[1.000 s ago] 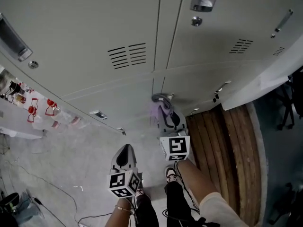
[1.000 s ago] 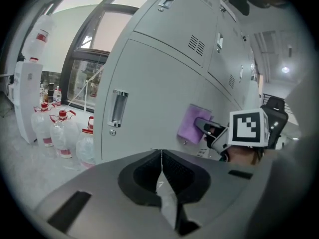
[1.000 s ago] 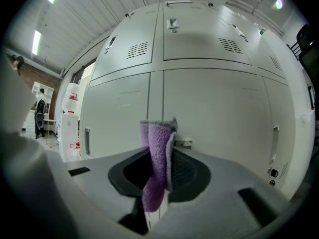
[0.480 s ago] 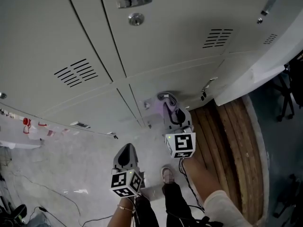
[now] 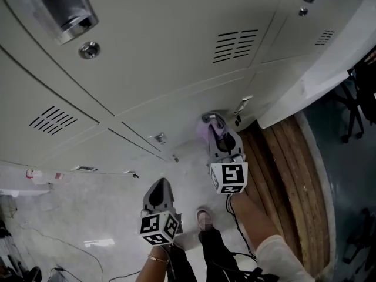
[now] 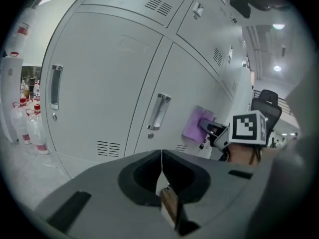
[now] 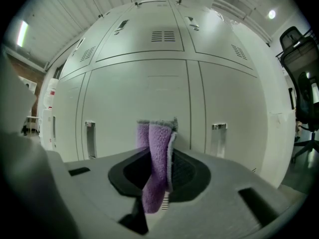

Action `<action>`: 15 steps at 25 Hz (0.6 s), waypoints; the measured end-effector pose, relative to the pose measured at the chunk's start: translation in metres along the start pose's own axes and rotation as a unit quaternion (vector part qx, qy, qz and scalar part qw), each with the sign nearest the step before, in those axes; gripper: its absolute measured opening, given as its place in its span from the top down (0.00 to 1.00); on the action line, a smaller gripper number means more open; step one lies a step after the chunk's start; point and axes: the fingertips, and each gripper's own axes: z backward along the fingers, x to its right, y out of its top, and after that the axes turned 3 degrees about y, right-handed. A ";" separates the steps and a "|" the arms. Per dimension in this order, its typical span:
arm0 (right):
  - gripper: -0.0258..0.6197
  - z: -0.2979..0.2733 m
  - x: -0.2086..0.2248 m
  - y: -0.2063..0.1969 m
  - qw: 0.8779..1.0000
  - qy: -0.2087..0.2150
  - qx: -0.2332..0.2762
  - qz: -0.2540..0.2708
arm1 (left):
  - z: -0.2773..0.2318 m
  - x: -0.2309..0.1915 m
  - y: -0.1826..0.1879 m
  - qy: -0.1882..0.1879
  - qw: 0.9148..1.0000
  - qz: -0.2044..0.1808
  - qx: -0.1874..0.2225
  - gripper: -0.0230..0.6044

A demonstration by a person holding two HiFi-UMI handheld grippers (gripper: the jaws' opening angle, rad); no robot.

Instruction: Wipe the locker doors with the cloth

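While my right gripper [image 5: 216, 131] clamps the cloth [image 7: 157, 156], seemingly touching the locker door [image 7: 139, 98] ahead, and my left gripper [image 5: 157, 194] idles pinched empty, I judge most wiping left.

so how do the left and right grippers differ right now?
The left gripper is shut and empty; the right gripper is shut on the purple cloth. The right gripper reaches up to the locker doors; the left gripper hangs back from them. Both point toward those doors.
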 end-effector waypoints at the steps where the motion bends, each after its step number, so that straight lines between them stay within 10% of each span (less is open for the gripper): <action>1: 0.86 0.001 0.008 -0.001 1.000 -0.006 -0.001 -0.001 | -0.003 0.004 -0.001 -0.002 1.000 -0.001 -0.001 0.95; 15: 0.86 0.007 0.066 -0.005 0.998 -0.058 -0.010 -0.002 | -0.025 0.037 -0.004 -0.024 1.000 -0.011 -0.012 0.95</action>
